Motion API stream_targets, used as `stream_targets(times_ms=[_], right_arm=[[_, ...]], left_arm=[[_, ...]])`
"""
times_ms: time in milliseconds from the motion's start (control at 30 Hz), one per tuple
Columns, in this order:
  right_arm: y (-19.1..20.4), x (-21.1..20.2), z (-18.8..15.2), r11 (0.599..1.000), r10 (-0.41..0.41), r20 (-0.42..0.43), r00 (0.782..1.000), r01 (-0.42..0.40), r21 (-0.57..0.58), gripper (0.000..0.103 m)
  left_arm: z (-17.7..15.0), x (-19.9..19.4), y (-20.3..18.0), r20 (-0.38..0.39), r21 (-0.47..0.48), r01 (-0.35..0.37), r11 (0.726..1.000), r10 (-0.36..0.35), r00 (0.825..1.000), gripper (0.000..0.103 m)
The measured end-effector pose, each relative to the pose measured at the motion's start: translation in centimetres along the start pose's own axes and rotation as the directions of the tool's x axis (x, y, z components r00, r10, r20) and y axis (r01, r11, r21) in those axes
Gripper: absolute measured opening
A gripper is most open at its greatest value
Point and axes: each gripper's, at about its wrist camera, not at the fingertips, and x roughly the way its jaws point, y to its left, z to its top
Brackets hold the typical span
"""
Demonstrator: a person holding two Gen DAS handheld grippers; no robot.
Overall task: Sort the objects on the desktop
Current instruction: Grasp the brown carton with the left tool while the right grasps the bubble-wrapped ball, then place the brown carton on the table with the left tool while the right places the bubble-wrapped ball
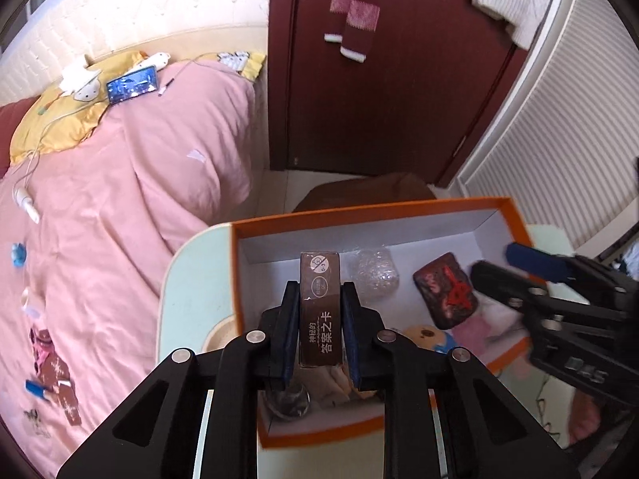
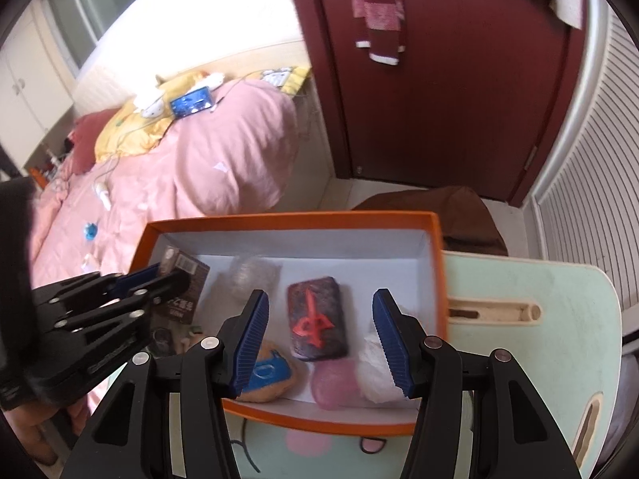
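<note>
Over one orange box (image 1: 515, 215): left hand-held gripper (image 1: 319, 303) clamping one brown card box (image 1: 319, 279), right hand-held gripper (image 2: 319, 331) spread

- You have the box (image 2: 435, 263) on the table (image 2: 539, 303), bed (image 2: 191, 175) to its left.
- Your card box (image 1: 319, 303) is left of the mahjong-tile block (image 2: 317, 321) inside it.

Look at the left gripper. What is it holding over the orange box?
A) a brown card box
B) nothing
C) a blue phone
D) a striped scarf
A: the left gripper is shut on the brown card box, its two fingers pressing the box's sides above the orange box.
</note>
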Motion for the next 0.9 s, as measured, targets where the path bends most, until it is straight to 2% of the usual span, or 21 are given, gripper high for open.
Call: stream_targets(times_ms=[200, 333, 467, 567, 667, 800, 900], right_arm=[[3.2, 3.0, 1.7, 0.996, 0.048, -0.051, 0.998, -0.052, -0.070, 0.054], [4.9, 5.9, 2.3, 0.994, 0.029, -0.110, 0.994, -0.041, -0.101, 0.053], [5.9, 8.4, 2.0, 0.991, -0.010, -0.175, 0.985, -0.015, -0.136, 0.036], [6.3, 9.6, 1.7, 0.987, -0.016, -0.204, 0.979, -0.016, -0.158, 0.030], [5.8, 8.8, 1.6, 0.989, 0.022, -0.191, 0.981, -0.049, -0.137, 0.029], [5.0, 5.3, 1.3, 0.990, 0.073, -0.062, 0.995, -0.080, -0.114, 0.029], [4.3, 1.3, 0.5, 0.990, 0.099, 0.039, 0.994, -0.094, -0.107, 0.029]], left_arm=[[-0.9, -4.6, 1.9, 0.078, -0.065, 0.030, 0.997, -0.025, 0.997, 0.021], [-1.8, -6.1, 2.7, 0.094, -0.082, 0.042, 0.996, -0.035, 0.995, 0.021], [-2.7, -6.2, 2.7, 0.089, -0.093, 0.052, 0.994, -0.043, 0.995, 0.021], [-2.9, -5.7, 2.7, 0.080, -0.099, 0.061, 0.993, -0.053, 0.995, 0.021], [-3.2, -5.7, 2.6, 0.077, -0.100, 0.070, 0.993, -0.062, 0.995, 0.021], [-3.3, -6.1, 2.2, 0.079, -0.094, 0.087, 0.992, -0.080, 0.994, 0.021], [-3.7, -6.5, 1.2, 0.076, -0.075, 0.113, 0.991, -0.107, 0.991, 0.021]])
